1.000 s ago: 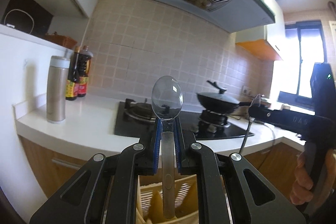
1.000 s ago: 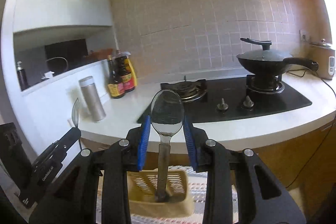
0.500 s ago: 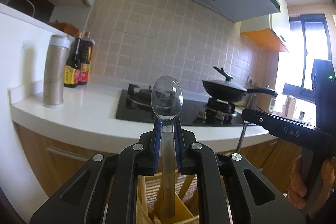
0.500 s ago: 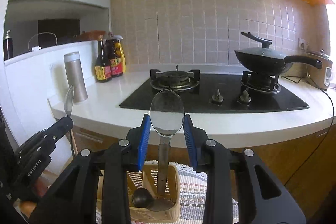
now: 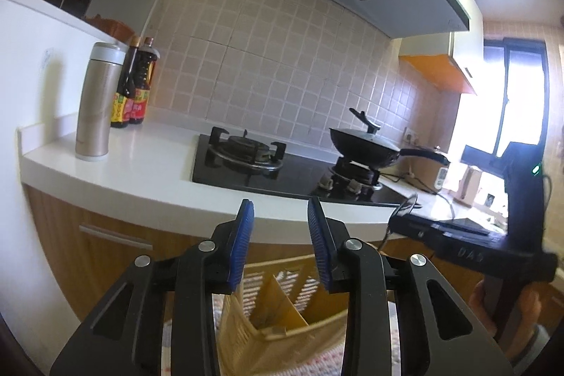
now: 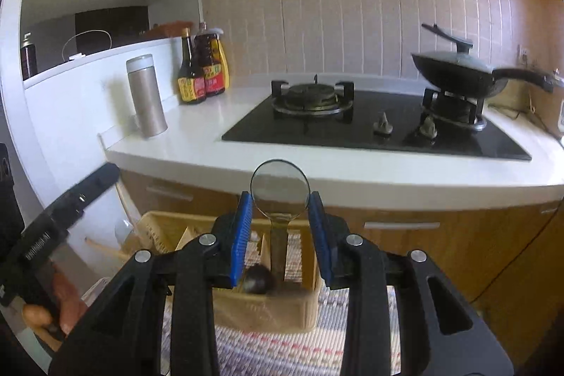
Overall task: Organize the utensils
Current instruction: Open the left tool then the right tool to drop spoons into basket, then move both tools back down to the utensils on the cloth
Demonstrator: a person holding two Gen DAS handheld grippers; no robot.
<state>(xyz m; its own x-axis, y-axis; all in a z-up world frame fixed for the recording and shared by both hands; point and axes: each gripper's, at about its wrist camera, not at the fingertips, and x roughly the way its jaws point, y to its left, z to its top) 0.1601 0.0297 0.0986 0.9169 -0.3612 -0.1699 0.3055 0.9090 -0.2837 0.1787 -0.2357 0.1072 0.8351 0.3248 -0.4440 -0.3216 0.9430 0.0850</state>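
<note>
My left gripper [image 5: 281, 235] hangs just above the yellow slatted utensil basket [image 5: 271, 309]. Its jaws are opening and nothing is between the blue pads [image 5: 243, 242]. In the right wrist view it [image 6: 104, 177] reaches in from the left, over the basket's left end. My right gripper [image 6: 281, 228] is shut on a steel spoon [image 6: 280, 191]. The spoon's bowl stands up and its handle points down into the basket [image 6: 268, 309], beside a dark round utensil head [image 6: 259, 281]. In the left wrist view the right gripper [image 5: 396, 222] and its spoon [image 5: 405, 205] show edge-on at the right.
The basket stands on a striped woven mat [image 6: 282, 351], in front of wooden cabinet drawers [image 6: 440, 245] under the white counter [image 6: 197, 147]. On the counter are a black gas hob [image 6: 370, 125], a lidded wok [image 6: 461, 76], a steel flask [image 6: 146, 97] and sauce bottles [image 6: 202, 73].
The left gripper has opened and the spoon it held is gone from its jaws. Both grippers have sunk towards the basket. The right gripper still holds its spoon.
</note>
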